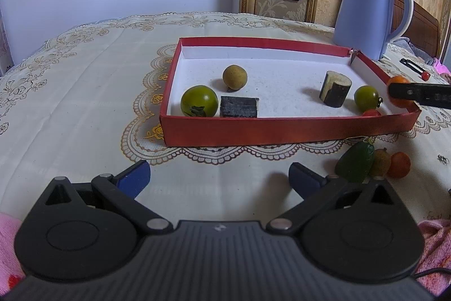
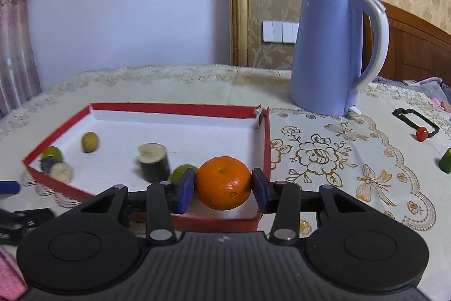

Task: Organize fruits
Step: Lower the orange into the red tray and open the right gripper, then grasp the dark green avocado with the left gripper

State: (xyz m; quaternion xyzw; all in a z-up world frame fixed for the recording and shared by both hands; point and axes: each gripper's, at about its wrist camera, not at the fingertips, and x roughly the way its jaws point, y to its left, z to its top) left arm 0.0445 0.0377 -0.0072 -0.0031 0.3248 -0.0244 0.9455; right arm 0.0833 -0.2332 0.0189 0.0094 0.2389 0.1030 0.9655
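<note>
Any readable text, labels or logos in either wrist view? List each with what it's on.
No readable words or numbers in either view.
Left claw: small pale mark on the housing, a logo shape, no letters legible.
Right claw, shut on the orange: similar small mark, illegible.
Blue kettle: no visible label.
Red box: plain walls, no print.

Soft, even daylight fills both views — no glare, only faint shadows beside the fruit inside the red box [image 1: 282, 129]. The left wrist view is sharp, while the right wrist view smears the box's contents and the kettle [image 2: 332, 52] with motion blur. Fisheye bending curves the edges, with dark vignetted corners.
</note>
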